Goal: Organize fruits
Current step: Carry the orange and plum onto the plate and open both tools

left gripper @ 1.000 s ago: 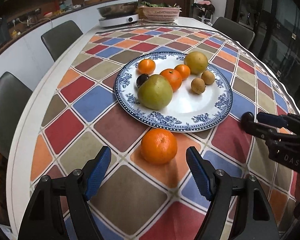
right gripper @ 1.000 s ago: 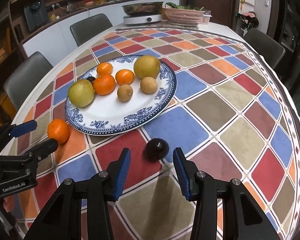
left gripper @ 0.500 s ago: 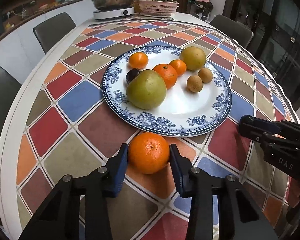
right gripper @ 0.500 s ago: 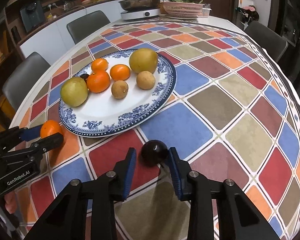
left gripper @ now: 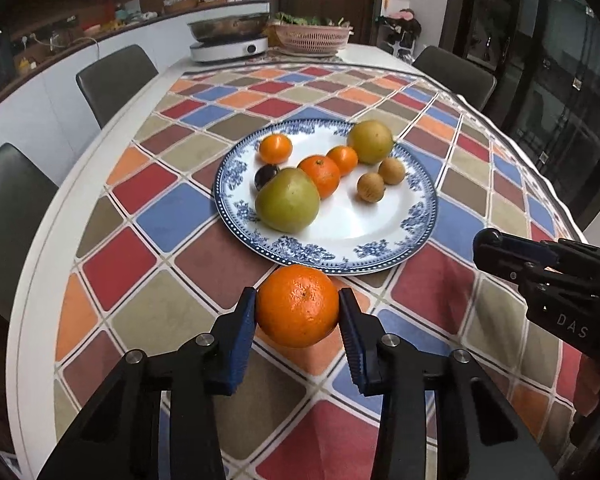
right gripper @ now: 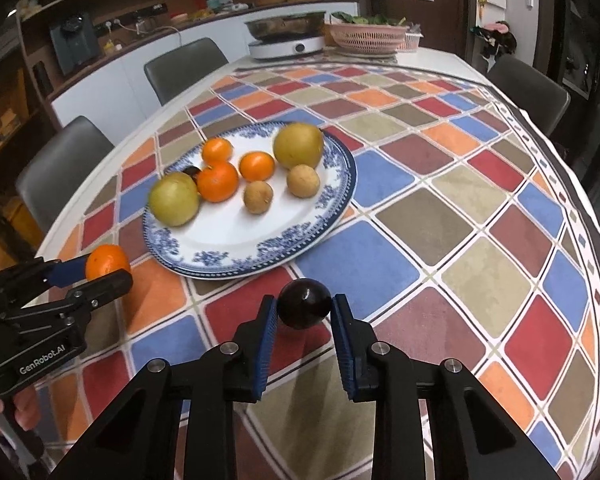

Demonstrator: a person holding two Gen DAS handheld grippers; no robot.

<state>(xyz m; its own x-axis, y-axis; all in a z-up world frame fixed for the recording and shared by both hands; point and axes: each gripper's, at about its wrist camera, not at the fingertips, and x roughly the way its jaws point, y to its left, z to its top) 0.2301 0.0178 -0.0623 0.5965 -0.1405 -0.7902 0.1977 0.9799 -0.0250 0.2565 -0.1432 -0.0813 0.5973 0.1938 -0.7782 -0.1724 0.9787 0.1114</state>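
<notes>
Checked tablecloth [left gripper: 160,216] covers the dining table; blue-rimmed plate [left gripper: 416,216] holds fruit. Both grippers angle downward: left gripper [left gripper: 298,306] clamps an orange [left gripper: 298,306], right gripper [right gripper: 304,308] clamps a dark plum [right gripper: 304,308], both just before the plate.

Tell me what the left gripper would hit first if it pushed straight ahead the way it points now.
Likely the near rim of the blue-patterned plate. The left gripper is shut on an orange, so that fruit would probably meet the rim first, though depth is hard to judge here.
</notes>
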